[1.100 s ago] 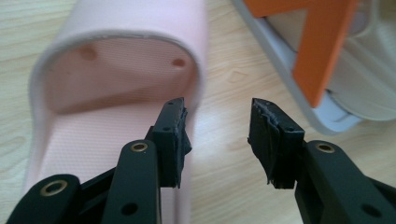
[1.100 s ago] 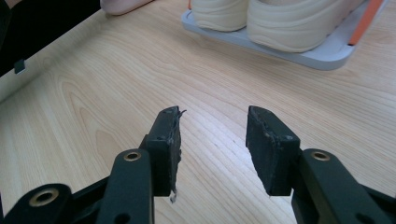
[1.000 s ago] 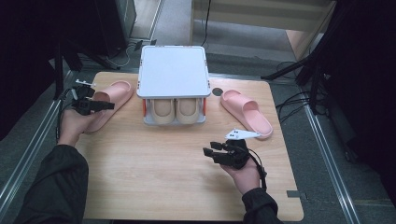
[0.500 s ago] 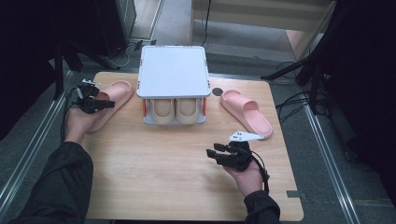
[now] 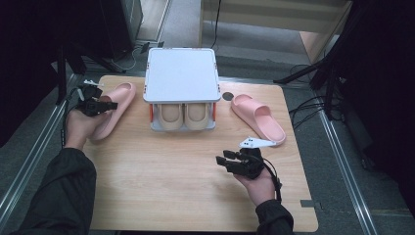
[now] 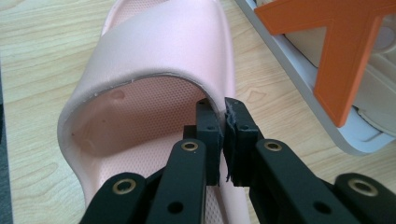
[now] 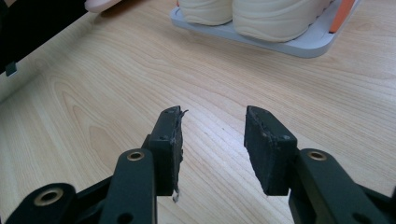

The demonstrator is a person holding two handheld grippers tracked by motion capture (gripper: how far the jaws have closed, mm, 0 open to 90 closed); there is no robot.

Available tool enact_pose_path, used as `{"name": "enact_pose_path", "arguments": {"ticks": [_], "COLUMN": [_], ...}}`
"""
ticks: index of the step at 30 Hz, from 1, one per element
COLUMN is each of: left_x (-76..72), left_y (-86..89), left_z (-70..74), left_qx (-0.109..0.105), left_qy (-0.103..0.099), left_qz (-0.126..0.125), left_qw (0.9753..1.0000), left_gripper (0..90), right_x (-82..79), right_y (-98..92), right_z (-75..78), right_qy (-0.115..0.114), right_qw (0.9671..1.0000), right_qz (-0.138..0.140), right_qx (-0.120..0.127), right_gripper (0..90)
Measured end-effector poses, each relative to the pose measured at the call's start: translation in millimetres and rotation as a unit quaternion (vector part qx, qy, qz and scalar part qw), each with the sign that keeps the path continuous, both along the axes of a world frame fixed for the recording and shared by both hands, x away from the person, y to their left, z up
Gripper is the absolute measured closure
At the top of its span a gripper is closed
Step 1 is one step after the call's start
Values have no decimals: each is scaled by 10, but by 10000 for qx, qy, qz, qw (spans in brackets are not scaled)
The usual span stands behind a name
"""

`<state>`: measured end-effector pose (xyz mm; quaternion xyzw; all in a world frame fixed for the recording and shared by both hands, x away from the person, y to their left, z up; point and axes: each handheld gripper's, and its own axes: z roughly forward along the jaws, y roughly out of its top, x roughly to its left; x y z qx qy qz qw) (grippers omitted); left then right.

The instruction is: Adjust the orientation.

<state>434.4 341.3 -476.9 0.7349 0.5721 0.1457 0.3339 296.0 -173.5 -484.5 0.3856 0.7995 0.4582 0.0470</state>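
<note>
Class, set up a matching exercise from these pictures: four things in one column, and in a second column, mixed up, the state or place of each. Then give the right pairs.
Things:
1. left claw
2. right claw
3. beige shoes
4. right-hand pink slipper

States or places:
A. open above bare tabletop
B. on the lower shelf of the grey rack
C. shut on the strap edge of the left-hand pink slipper
D. lying untouched on the table, right of the rack

Pairs: 1-C, 2-A, 3-B, 4-D
</note>
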Motion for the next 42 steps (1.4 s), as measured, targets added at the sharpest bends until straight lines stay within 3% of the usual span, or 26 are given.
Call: {"name": "enact_pose_path", "arguments": {"ticks": [5, 9, 14, 18, 27, 37, 42], "left_x": [-78, -161, -324, -467, -846, -1310, -1452], "left_y": [18, -41, -95, -134, -211, -530, -720], "left_z": [158, 257, 349, 340, 308, 351, 374], "left_qx": [-301, -229, -232, -133, -327, -177, -344], "left_qy": [2, 102, 70, 93, 156, 141, 159], "left_qz": [93, 36, -13, -28, -188, -570, -841], "left_qw": [9995, 9997, 9997, 9999, 9992, 9981, 9957], "left_gripper": [856, 855, 854, 854, 854, 852, 848], "right_x": [9, 27, 66, 111, 231, 326, 348], "right_y": [2, 22, 66, 111, 212, 348, 380], "right_z": [11, 30, 42, 55, 66, 93, 112], "right_qy": [-21, -22, -45, -66, -37, -73, -103], "right_qw": [10000, 10000, 9999, 9997, 9994, 9987, 9985], "right_qz": [11, 55, 131, 216, 330, 494, 537], "right_qx": [28, 62, 94, 88, 2, 58, 63], "right_gripper": [578, 578, 578, 577, 574, 573, 574]}}
